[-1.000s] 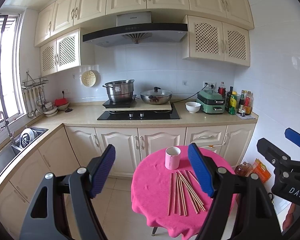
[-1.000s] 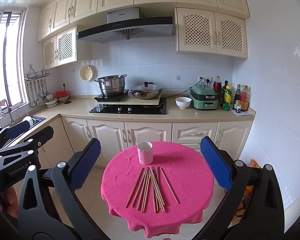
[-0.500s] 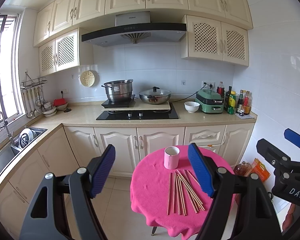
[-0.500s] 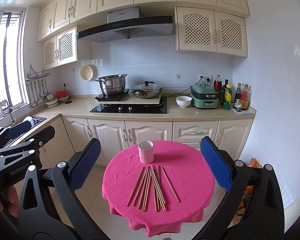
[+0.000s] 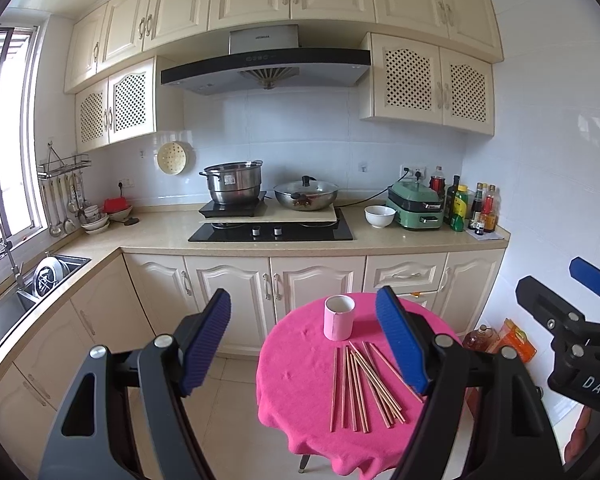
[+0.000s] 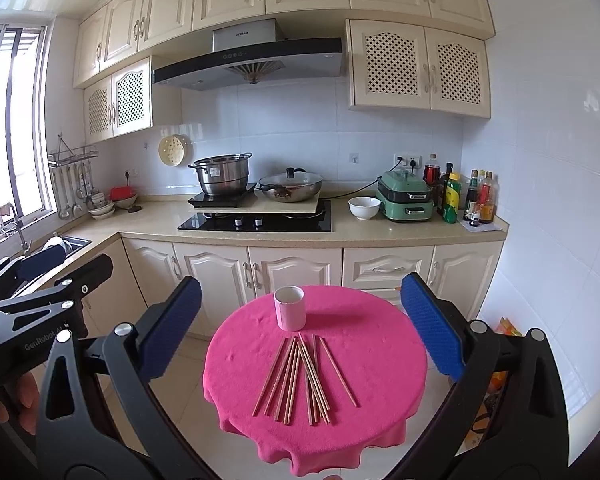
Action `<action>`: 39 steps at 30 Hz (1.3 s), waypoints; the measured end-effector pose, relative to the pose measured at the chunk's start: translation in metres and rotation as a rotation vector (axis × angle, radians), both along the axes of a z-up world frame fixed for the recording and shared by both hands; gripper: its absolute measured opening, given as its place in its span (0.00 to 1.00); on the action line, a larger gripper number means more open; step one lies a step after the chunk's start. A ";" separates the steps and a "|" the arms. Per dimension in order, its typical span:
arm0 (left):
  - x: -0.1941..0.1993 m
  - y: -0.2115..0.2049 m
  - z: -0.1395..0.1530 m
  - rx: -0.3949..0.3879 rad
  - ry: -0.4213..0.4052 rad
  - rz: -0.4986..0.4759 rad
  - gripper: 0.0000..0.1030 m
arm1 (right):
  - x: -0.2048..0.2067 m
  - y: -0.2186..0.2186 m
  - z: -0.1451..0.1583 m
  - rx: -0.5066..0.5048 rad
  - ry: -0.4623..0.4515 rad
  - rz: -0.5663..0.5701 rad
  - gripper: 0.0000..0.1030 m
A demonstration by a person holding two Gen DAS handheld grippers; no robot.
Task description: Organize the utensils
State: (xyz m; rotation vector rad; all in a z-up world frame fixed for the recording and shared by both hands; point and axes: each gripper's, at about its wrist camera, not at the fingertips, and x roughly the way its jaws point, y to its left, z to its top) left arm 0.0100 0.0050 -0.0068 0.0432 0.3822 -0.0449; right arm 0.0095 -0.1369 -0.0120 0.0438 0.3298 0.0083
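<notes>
Both the left gripper [image 5: 303, 344] and right gripper [image 6: 302, 330] gape wide, empty, above the round pink-clothed table [image 6: 380, 360]. Perhaps ten thin wooden chopsticks [image 6: 300, 376] lie loose at lower centre; next, pinch one and drop it into the pink cylindrical cup [image 6: 289, 307].

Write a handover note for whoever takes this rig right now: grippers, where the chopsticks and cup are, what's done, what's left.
Left gripper: open, empty, held off the table.
Right gripper: open, empty, also held off the table.
Chopsticks: loose, fanned on the pink tablecloth, on the near side of the cup.
Pink cup: upright, nothing seen in it.
Done: nothing yet.
Left: probably gather the chopsticks and stand them in the cup.
</notes>
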 end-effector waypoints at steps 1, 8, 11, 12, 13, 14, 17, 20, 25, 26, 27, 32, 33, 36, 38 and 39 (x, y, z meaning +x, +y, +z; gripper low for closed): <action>-0.001 0.000 0.000 0.001 0.000 -0.003 0.72 | -0.001 -0.001 0.000 0.002 -0.002 -0.002 0.95; 0.000 0.000 0.001 0.005 0.000 -0.014 0.72 | -0.002 0.001 0.006 0.005 -0.004 -0.005 0.95; 0.001 0.001 0.002 0.005 0.001 -0.015 0.72 | -0.002 0.002 0.006 0.006 -0.004 -0.004 0.95; 0.001 0.001 0.002 0.004 0.002 -0.016 0.72 | -0.003 0.002 0.006 0.007 -0.004 -0.005 0.95; 0.001 0.000 0.002 0.004 0.001 -0.015 0.72 | -0.002 0.002 0.006 0.005 -0.003 -0.005 0.95; 0.001 0.001 0.002 0.004 0.001 -0.016 0.72 | -0.002 0.002 0.006 0.006 -0.003 -0.005 0.95; 0.002 0.002 0.002 0.005 0.003 -0.018 0.72 | -0.002 0.001 0.006 0.004 -0.003 -0.004 0.95; 0.003 0.002 0.002 0.005 0.004 -0.022 0.72 | -0.003 0.002 0.005 0.006 -0.002 -0.004 0.95; 0.006 0.006 0.003 0.002 0.004 -0.026 0.72 | -0.001 0.002 0.007 0.007 -0.002 -0.003 0.95; 0.006 0.006 0.003 0.002 0.004 -0.026 0.72 | 0.000 0.003 0.007 0.006 -0.001 -0.003 0.95; 0.006 0.006 0.003 0.002 0.005 -0.025 0.72 | 0.000 0.003 0.007 0.007 0.001 -0.003 0.95; 0.009 0.009 0.001 0.003 0.009 -0.027 0.72 | 0.005 0.006 0.006 0.016 0.016 0.005 0.95; 0.010 0.010 0.001 0.003 0.010 -0.028 0.72 | 0.007 0.007 0.007 0.018 0.017 0.006 0.95; 0.013 0.011 -0.002 0.005 0.014 -0.031 0.72 | 0.010 0.009 0.007 0.027 0.027 0.012 0.95; 0.017 0.011 -0.005 0.005 0.022 -0.034 0.72 | 0.016 0.010 0.007 0.030 0.036 0.011 0.95; 0.019 0.011 -0.007 0.005 0.028 -0.037 0.72 | 0.018 0.009 0.006 0.031 0.040 0.011 0.95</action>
